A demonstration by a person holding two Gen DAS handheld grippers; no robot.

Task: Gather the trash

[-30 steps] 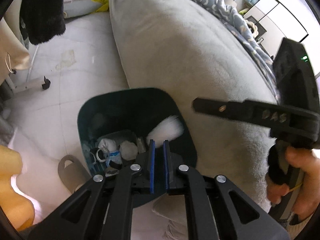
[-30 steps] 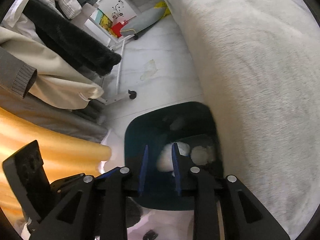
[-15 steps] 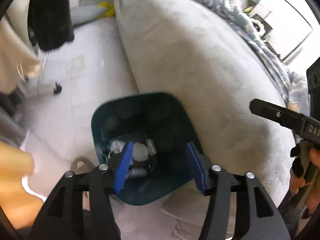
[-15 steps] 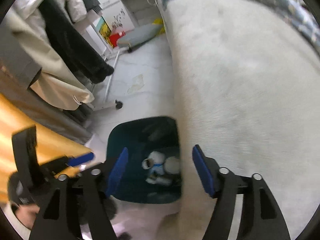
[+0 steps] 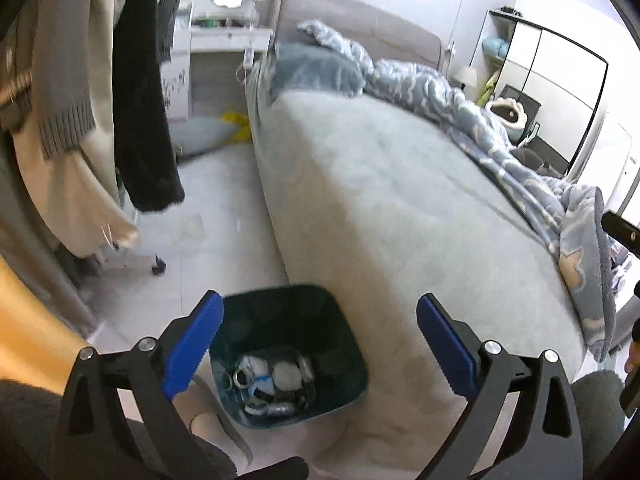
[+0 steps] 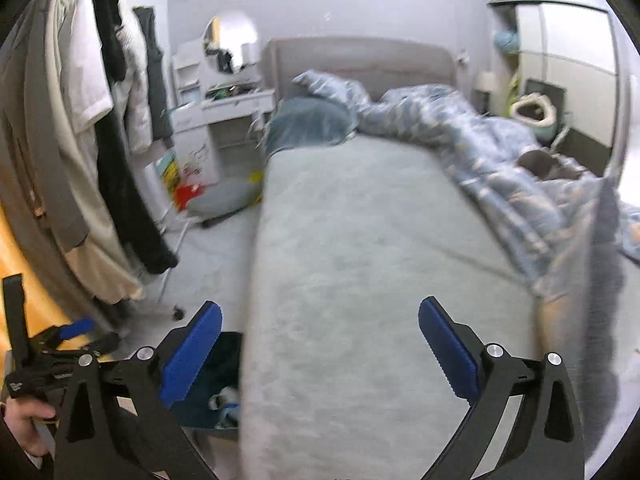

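Both tools — left tool (image 5: pixel 320 334), right tool (image 6: pixel 320 338) — gape empty, jaws just opened; only the left view shows the bin's (image 5: pixel 344 344) trash (image 5: pixel 276 380) beside the grey bed (image 5: pixel 384 208) on pale floor (image 5: pixel 224 200).

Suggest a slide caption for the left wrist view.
Open, empty left hand-held gripper above a dark bin of trash beside the bed.

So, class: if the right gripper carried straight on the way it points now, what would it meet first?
Most likely the grey bed. The right gripper, jaws wide open and empty, aims down at its top surface, not the bin lower left. Depth is uncertain.
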